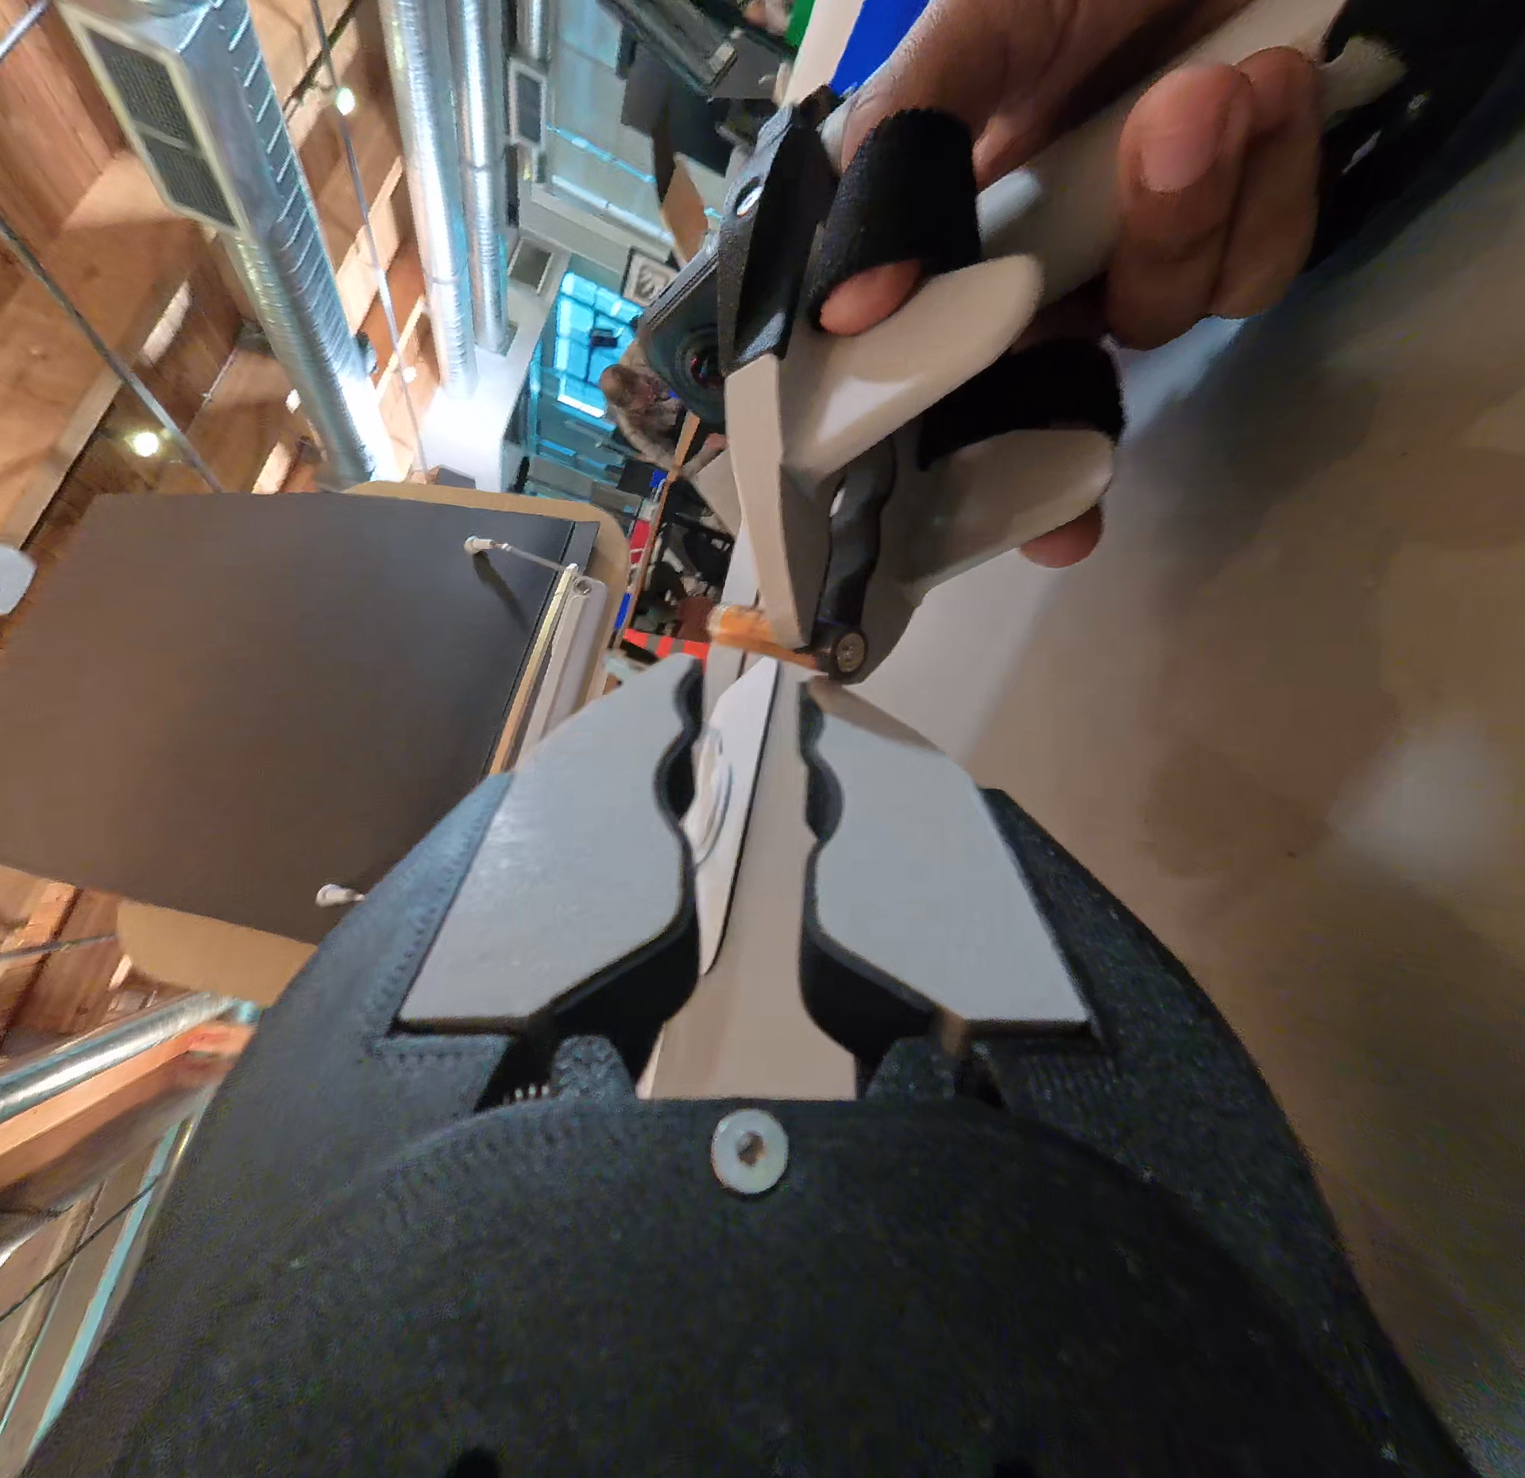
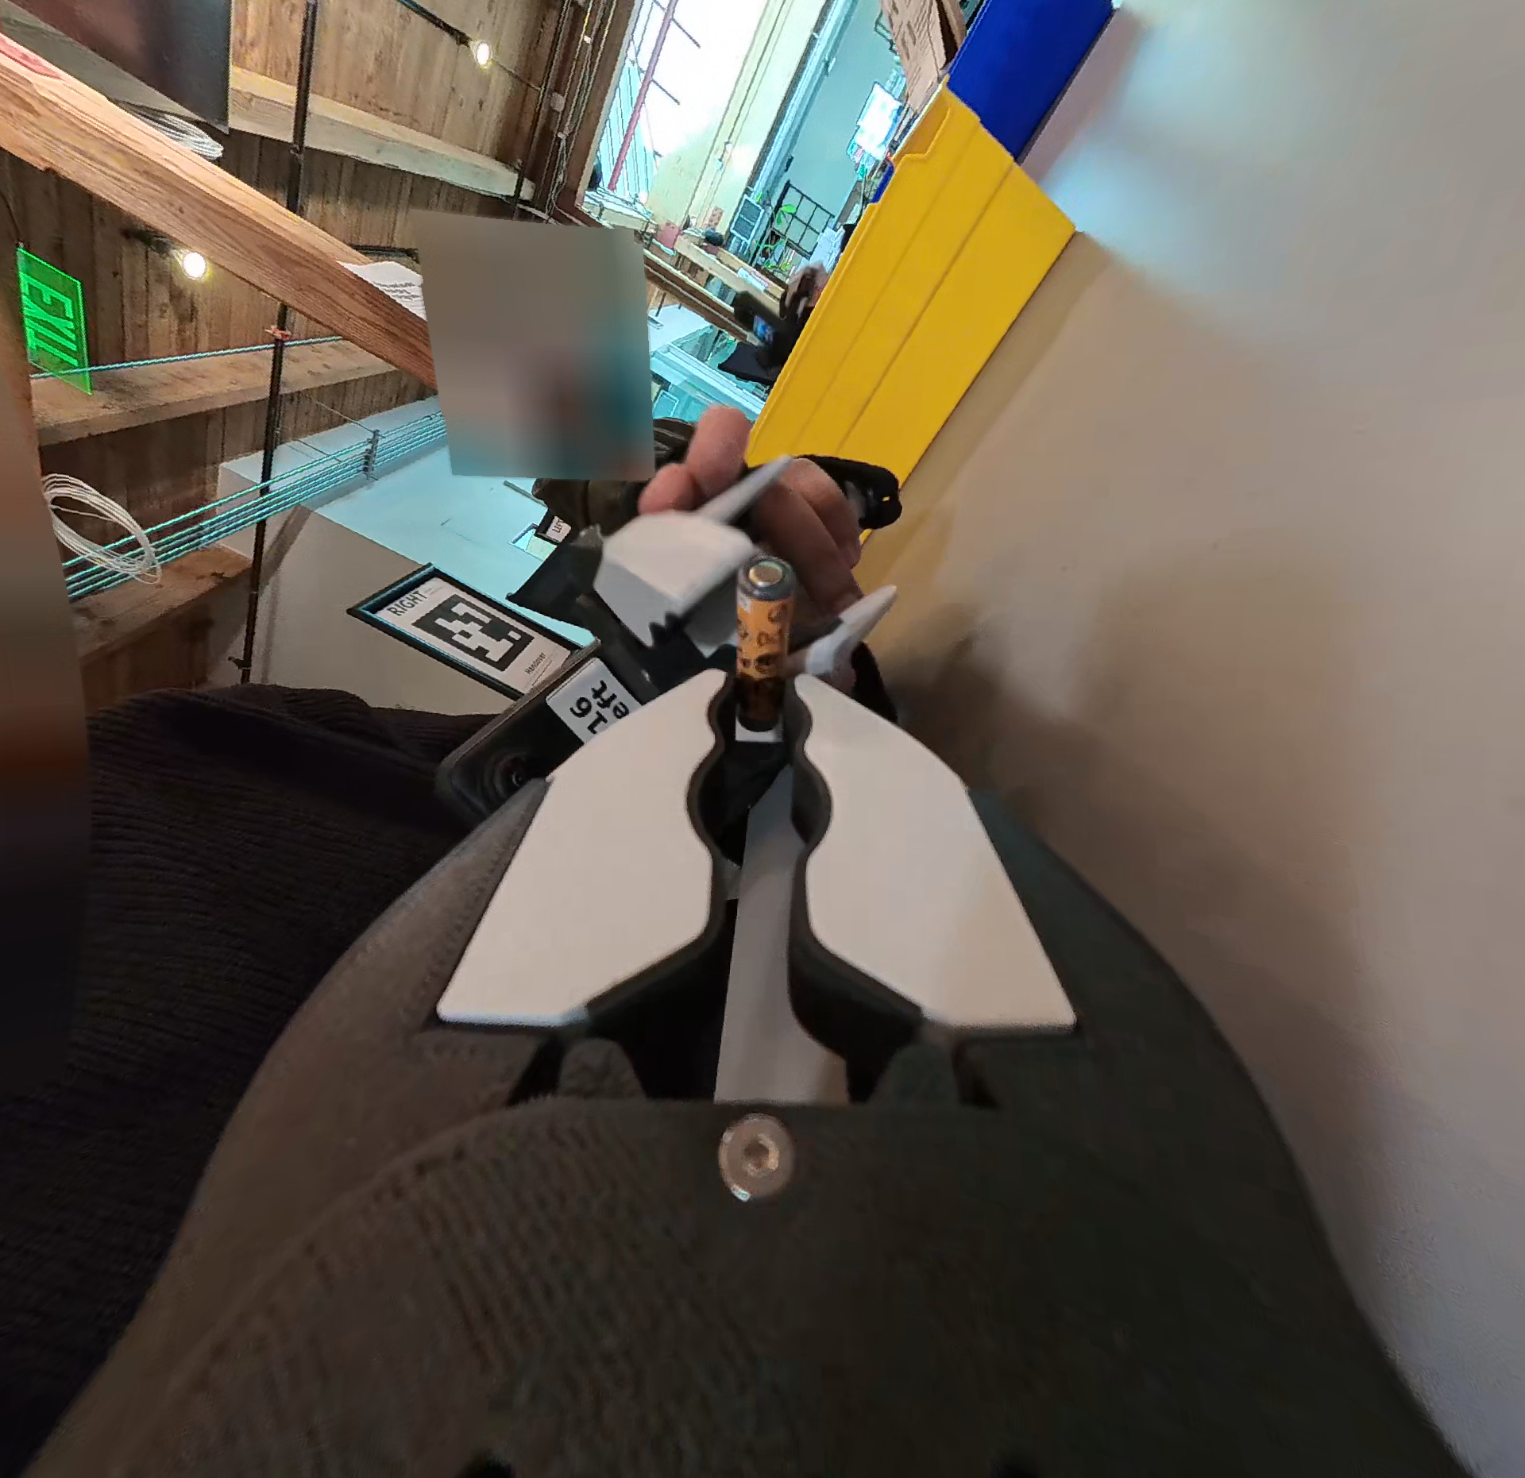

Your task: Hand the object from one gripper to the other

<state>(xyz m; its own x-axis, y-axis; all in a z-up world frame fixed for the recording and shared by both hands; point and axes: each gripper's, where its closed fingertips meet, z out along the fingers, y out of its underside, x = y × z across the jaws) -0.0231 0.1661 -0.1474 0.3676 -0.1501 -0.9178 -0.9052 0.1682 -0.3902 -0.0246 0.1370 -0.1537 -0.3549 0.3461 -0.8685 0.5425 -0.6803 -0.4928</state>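
Orange battery (image 2: 764,631) — clamped in right hand-held gripper (image 2: 757,716) tips.

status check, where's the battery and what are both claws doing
Right claw shut on the orange battery, free end sticking out. Left claw open, fingers either side of that free end, not yet closed. Nothing between them.
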